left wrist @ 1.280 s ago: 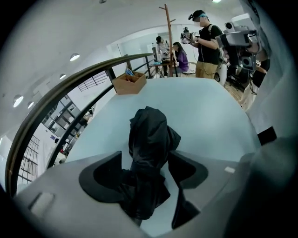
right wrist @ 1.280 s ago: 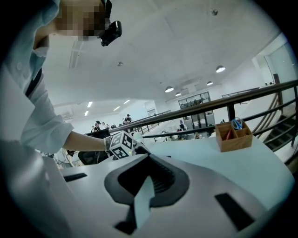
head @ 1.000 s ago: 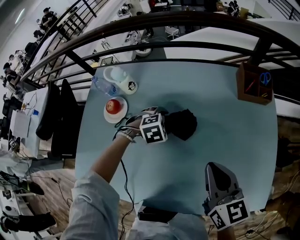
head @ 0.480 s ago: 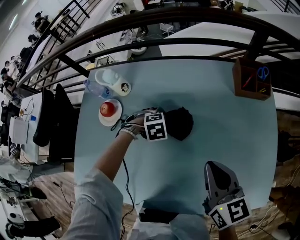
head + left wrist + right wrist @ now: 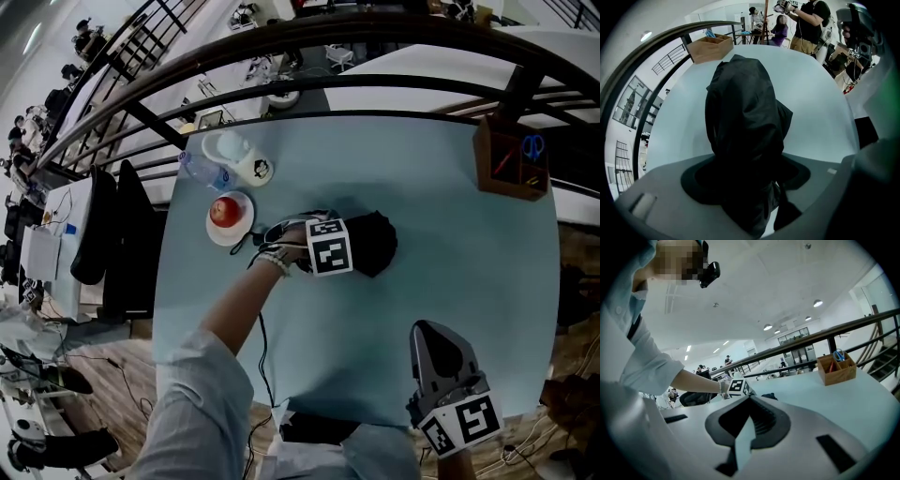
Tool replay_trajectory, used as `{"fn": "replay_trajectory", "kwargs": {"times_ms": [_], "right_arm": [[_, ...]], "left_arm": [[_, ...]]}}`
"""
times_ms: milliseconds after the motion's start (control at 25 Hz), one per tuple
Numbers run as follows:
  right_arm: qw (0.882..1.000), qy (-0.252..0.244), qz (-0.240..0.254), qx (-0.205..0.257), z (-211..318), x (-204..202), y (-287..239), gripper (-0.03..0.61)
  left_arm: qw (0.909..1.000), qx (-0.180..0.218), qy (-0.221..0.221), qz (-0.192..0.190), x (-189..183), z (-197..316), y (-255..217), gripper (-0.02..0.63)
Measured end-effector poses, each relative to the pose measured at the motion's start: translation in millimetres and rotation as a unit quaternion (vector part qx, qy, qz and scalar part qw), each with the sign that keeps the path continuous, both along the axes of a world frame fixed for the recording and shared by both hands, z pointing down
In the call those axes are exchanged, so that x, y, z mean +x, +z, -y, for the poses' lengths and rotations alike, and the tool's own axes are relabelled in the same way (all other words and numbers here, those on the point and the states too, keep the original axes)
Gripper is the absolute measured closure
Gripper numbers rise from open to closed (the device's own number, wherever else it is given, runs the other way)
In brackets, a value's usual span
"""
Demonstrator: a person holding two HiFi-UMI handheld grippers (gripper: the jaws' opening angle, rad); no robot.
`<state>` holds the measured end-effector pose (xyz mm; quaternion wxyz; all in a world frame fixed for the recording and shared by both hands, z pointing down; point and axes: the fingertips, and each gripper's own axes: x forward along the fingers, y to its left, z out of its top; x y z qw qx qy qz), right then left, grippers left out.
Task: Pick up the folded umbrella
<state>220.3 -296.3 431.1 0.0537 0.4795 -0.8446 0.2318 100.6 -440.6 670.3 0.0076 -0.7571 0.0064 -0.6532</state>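
Left hand-held gripper [image 5: 357,247] clamps folded umbrella [image 5: 378,240] at table [image 5: 459,248] centre — right hand-held gripper [image 5: 433,336], jaws together, by near edge.

This looks like an open-plan office on an upper level. The pale blue surface [image 5: 441,272] stands against a dark curved railing [image 5: 375,37], and beyond it people sit at desks [image 5: 37,122] on the floor below. A black office chair [image 5: 117,234] is beside the surface's left edge. A wooden desk organiser [image 5: 511,164] with scissors [image 5: 532,147] stands at its far right corner. Round lights [image 5: 817,303] shine in the white ceiling.
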Motion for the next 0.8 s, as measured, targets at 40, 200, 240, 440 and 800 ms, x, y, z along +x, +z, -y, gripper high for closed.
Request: {"fn": "replay_trajectory", "kwargs": {"times_ms": [40,200,240,440,800], "right_arm": [[1.000,0.000,-0.001,0.000,-1.8,-1.9,-1.0,0.578],[1.000,0.002,-0.004,0.003,-11.5,-8.1,-4.0,0.578],[1.000,0.003,-0.005,0.004,-14.5,-9.9,-4.6,0.578],[1.000,0.012,-0.017,0.010,-25.7,-16.3,-8.3,0.578],[0.999,0.035,-0.022,0.027,-43.2,-29.0,-25.2,0.578]], "left_arm": [[0.9999,0.009,0.002,-0.003,-0.1,-0.2,-0.6,0.308],[0.9983,0.054,-0.007,-0.021,-1.4,-1.9,-3.3,0.322],[0.9973,0.067,-0.015,-0.028,-3.0,-2.2,-3.9,0.324],[0.9911,0.114,-0.047,-0.050,-8.7,0.3,-5.1,0.324],[0.9780,0.154,-0.079,-0.116,-7.9,-4.9,-44.7,0.324]]}}
